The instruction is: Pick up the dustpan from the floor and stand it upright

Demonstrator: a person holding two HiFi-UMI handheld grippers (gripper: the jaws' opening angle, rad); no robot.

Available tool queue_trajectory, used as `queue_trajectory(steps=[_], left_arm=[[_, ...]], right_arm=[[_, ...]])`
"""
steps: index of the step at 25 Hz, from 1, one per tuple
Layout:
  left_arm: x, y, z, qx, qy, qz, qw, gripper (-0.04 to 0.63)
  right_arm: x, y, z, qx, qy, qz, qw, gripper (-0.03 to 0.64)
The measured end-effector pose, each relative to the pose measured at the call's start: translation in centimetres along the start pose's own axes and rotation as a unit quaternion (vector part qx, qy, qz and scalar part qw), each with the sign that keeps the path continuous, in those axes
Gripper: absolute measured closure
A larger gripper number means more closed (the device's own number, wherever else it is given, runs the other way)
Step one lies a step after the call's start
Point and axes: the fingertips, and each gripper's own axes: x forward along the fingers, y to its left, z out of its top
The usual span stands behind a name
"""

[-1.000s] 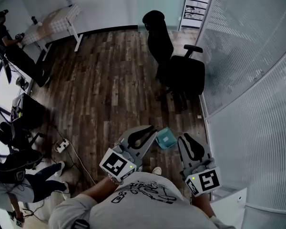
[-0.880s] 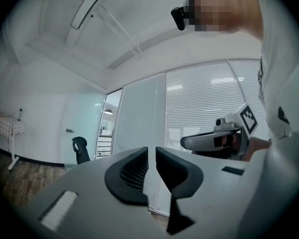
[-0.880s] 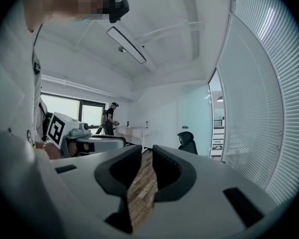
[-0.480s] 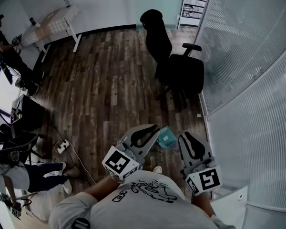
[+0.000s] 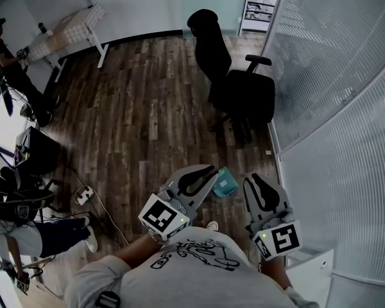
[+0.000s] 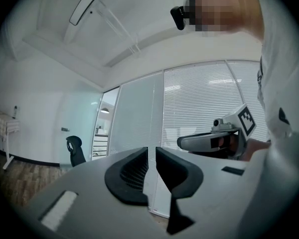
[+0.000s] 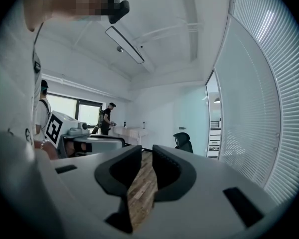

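1. Dustpan: in the head view a teal thing point(image 5: 226, 185), taken to be it, lies on the wooden floor point(image 5: 141, 108) just ahead of the person's shoe point(image 5: 211, 226). It sits between the two claws, and the tip of the left claw point(image 5: 205, 174) partly covers it. Neither claw touches it, so the task looks unstarted. Reaching down, grasping the dustpan and standing it upright are all left to do.
2. In the same view the right claw point(image 5: 258, 183) is held beside the left one, both well above the planks. A black office chair point(image 5: 240, 88) stands further off, near a wall of white blinds point(image 5: 333, 76). A white table point(image 5: 70, 27) with a person point(image 5: 6, 56) at it is in the far corner, and a power strip point(image 5: 83, 196) lies at the left.
3. In the left gripper view the jaws stand released, a narrow slit apart, with nothing in it. They point about level at the blinds, with the other claw at the right — no dustpan is in sight.
4. In the right gripper view the jaws are also released and slightly apart. Only floor planks show through the gap, with the chair and the far table beyond, and the dustpan is out of frame.
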Motion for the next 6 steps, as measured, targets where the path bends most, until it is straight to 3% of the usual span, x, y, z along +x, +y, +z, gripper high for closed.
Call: queue_trajectory(steps=[6], left_arm=[[-0.13, 0.65, -0.24, 0.001, 0.0, 0.006, 1.0, 0.552]], right_arm=[[0.49, 0.03, -0.47, 0.001, 0.003, 0.003, 1.0, 0.555]])
